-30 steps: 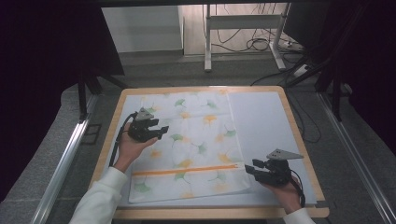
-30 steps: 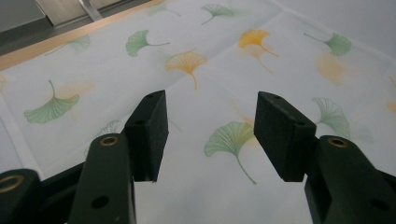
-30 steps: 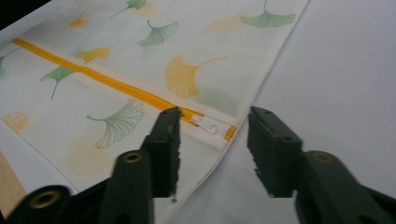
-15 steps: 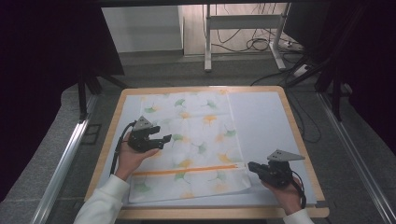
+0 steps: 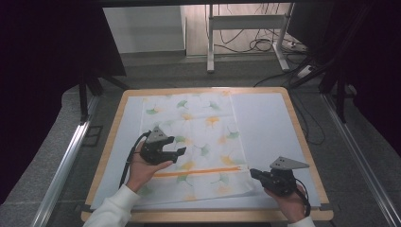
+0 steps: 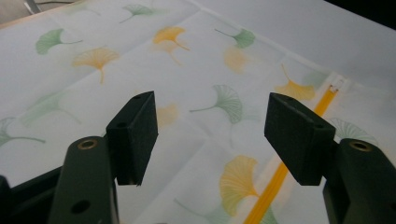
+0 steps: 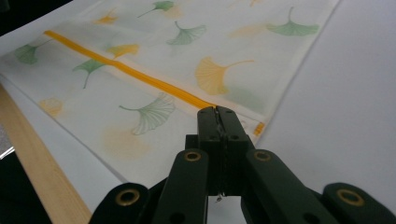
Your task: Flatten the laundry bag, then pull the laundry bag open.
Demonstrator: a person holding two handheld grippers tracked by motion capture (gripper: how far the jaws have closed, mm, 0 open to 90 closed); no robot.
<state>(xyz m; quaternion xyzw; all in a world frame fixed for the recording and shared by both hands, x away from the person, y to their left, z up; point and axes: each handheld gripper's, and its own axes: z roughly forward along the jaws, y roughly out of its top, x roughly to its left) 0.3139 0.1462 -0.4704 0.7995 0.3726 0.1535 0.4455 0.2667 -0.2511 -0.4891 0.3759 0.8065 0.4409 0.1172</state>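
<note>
The left gripper's (image 5: 176,152) fingers (image 6: 133,135) stand wide apart with nothing between them, hovering above the printed cloth (image 5: 198,142), over its middle on the person's left side. The right gripper's (image 5: 254,173) fingers (image 7: 218,122) are pressed tight together, their tips at the end of the cloth's orange zipper (image 5: 198,172), near the cloth's near right corner; whether they pinch the zipper's pull cannot be told.

The cloth is a white, slightly sheer rectangle, lying flat with faint fold creases across it. It is printed with scattered fan-shaped leaves in green, orange and pale yellow. The orange zipper runs straight across it close to its near edge, from the left side to the right edge. No brand, label or writing can be read on the cloth.

The cloth lies on a white sheet (image 5: 265,123) that covers the wooden-rimmed tabletop (image 5: 302,142), left of the sheet's bare right part.
</note>
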